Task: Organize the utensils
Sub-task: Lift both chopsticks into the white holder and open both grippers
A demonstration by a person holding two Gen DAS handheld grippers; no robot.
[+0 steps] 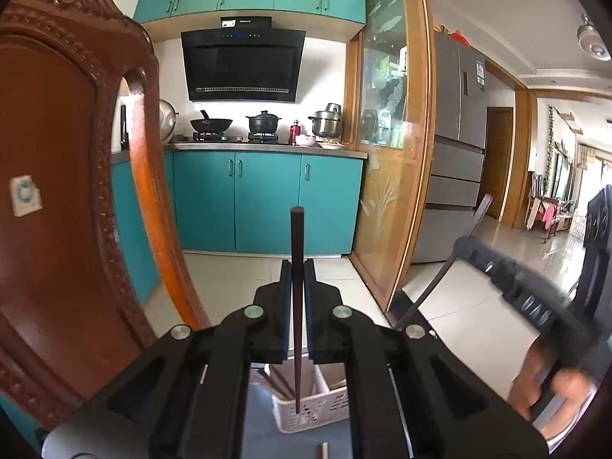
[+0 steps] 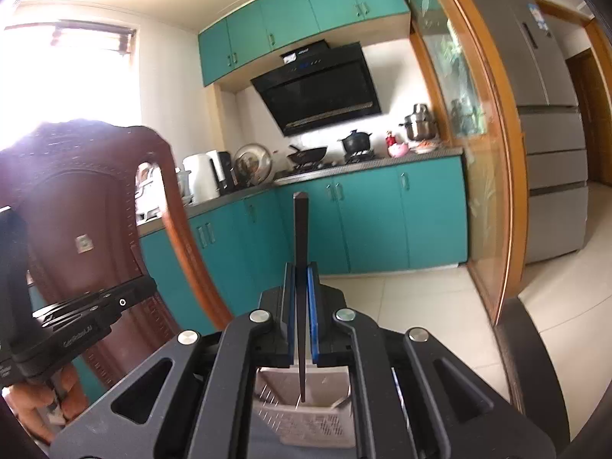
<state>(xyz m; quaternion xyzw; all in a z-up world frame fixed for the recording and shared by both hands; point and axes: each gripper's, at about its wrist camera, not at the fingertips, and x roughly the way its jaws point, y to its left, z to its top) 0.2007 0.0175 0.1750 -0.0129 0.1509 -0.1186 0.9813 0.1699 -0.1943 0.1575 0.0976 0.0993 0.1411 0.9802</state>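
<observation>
My left gripper (image 1: 297, 267) is shut on a dark brown chopstick (image 1: 297, 237), held upright with its lower tip over a white slotted utensil basket (image 1: 325, 413) that holds several dark chopsticks. My right gripper (image 2: 302, 271) is shut on another dark chopstick (image 2: 301, 229), upright, with its tip down in the white basket (image 2: 317, 424). In the left wrist view the right gripper (image 1: 508, 279) appears blurred at the right, holding its chopstick (image 1: 470, 229) slanted. In the right wrist view the left gripper's body (image 2: 57, 325) shows at the left edge.
A carved wooden chair back (image 1: 69, 191) stands close on the left in both views (image 2: 95, 210). Behind are teal kitchen cabinets (image 1: 267, 199), a stove with pots, a glass sliding door (image 1: 386, 153) and a fridge (image 1: 455, 145). The basket stands on a blue-grey table surface (image 1: 260, 432).
</observation>
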